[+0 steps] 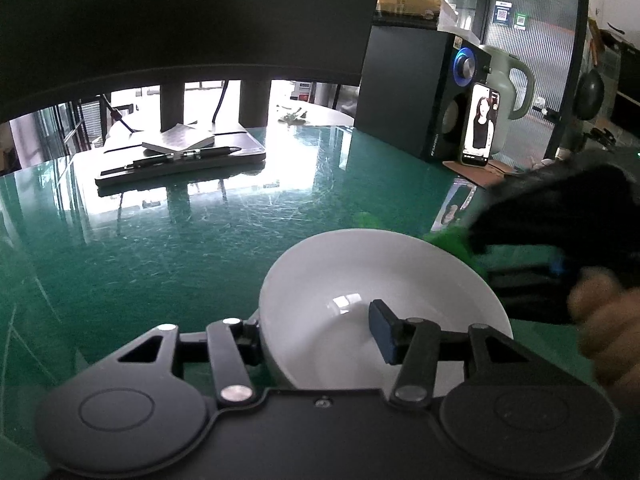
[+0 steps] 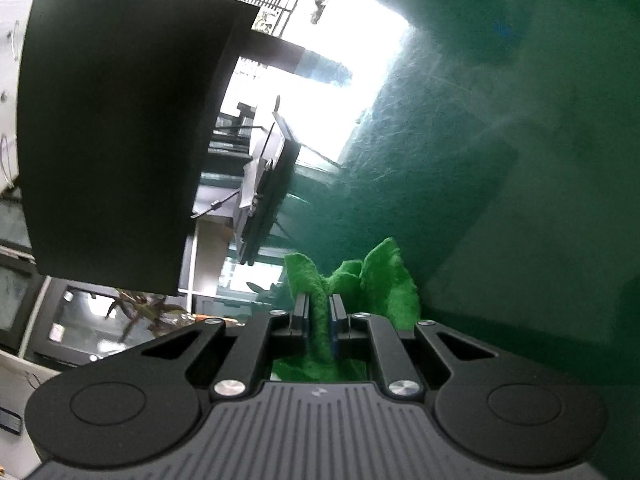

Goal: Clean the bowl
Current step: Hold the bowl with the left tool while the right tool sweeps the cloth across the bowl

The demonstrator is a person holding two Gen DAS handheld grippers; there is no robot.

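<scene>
A white bowl point(image 1: 360, 280) sits low on the green table point(image 1: 180, 240) in the left wrist view. My left gripper point(image 1: 316, 330) is shut on the bowl's near rim, one finger outside and one pad point(image 1: 384, 330) inside. My right gripper point(image 2: 319, 312) is shut on a bright green cloth point(image 2: 372, 280), which sticks out past the fingers. In the left wrist view the right gripper point(image 1: 560, 216) is a dark blur at the bowl's far right rim, with the green cloth point(image 1: 452, 242) at the rim. The right wrist view is rolled sideways.
A black tray with a notepad and pen point(image 1: 180, 156) lies at the back left. A dark speaker point(image 1: 416, 88), a lit phone point(image 1: 480, 128) and a pale green kettle point(image 1: 508, 80) stand at the back right. A large dark monitor point(image 1: 180, 20) hangs over the far edge.
</scene>
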